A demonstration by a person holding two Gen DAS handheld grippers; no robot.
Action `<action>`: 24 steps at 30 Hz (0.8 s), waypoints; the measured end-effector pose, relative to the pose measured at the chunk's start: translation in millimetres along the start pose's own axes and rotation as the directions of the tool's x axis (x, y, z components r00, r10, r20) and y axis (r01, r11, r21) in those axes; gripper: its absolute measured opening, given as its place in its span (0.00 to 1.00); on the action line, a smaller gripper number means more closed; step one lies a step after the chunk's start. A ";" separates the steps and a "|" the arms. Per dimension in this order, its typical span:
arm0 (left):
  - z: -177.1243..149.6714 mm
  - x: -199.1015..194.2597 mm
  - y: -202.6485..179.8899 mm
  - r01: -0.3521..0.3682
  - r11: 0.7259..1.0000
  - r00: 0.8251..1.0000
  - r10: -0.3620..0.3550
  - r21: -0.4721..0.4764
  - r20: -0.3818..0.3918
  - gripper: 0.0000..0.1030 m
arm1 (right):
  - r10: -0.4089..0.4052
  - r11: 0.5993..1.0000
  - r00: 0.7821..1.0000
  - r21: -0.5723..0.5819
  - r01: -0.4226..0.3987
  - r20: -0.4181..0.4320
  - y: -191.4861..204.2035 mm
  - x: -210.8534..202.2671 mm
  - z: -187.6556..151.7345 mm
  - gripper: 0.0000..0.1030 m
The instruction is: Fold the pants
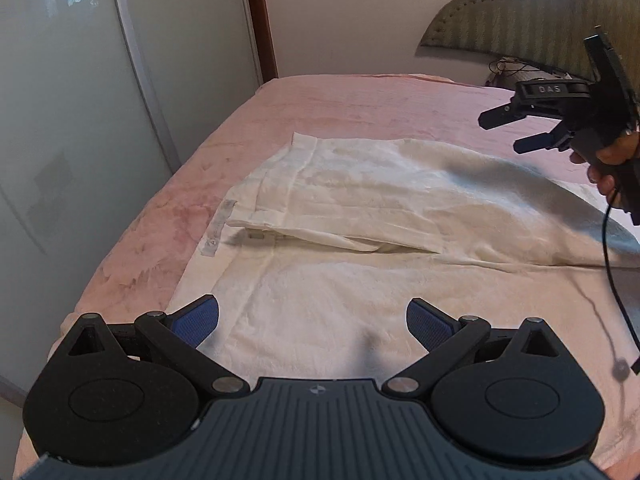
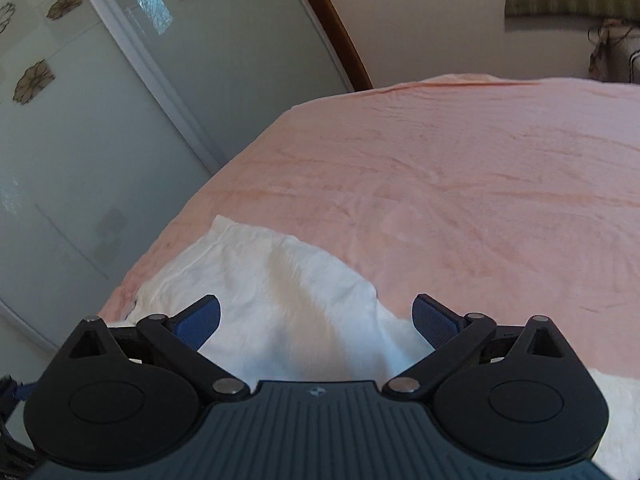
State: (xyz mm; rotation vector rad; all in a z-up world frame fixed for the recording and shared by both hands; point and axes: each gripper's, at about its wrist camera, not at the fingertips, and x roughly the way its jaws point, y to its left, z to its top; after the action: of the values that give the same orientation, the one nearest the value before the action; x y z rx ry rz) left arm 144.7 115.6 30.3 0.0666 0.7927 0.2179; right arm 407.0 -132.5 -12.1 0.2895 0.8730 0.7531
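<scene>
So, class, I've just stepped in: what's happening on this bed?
A person is folding white pants on a bed with a pink blanket, a gripper in each hand. The pants lie flat, one part already laid over the other. Both the left gripper and the right gripper are open and above the cloth, holding nothing, so no fold is under way at this moment.

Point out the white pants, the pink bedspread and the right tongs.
white pants [image 1: 360, 196]: left wrist view, on the folded-over upper layer.
pink bedspread [image 2: 480, 168]: right wrist view, on bare fabric.
right tongs [image 1: 516, 130]: left wrist view, midway between the fingertips.
</scene>
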 end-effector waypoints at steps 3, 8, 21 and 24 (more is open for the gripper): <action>3.4 11.6 2.0 0.001 1.000 1.000 -0.001 -0.008 -0.022 0.99 | 0.014 1.000 0.999 0.020 -0.013 -0.047 -12.1 38.4 19.6 0.99; 9.4 28.0 3.6 -0.018 1.000 0.999 0.018 0.003 -0.037 0.99 | 0.063 0.996 0.987 -0.057 -0.072 -0.145 -7.8 79.3 30.4 0.72; 66.8 46.0 57.4 0.234 0.897 0.972 -0.204 -0.374 0.120 0.98 | -0.100 0.583 0.984 -0.793 0.176 0.145 155.2 14.2 -73.8 0.16; 63.6 53.3 83.9 0.375 0.745 0.927 -0.308 -0.552 0.214 1.00 | -0.075 0.373 0.980 -0.906 0.200 0.186 188.7 -5.4 -128.5 0.16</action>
State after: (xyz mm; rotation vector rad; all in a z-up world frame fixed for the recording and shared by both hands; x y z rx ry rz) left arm 212.2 210.5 49.4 -0.6523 0.5841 0.0984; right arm 215.1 -10.6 8.6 -0.7691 0.2299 0.9486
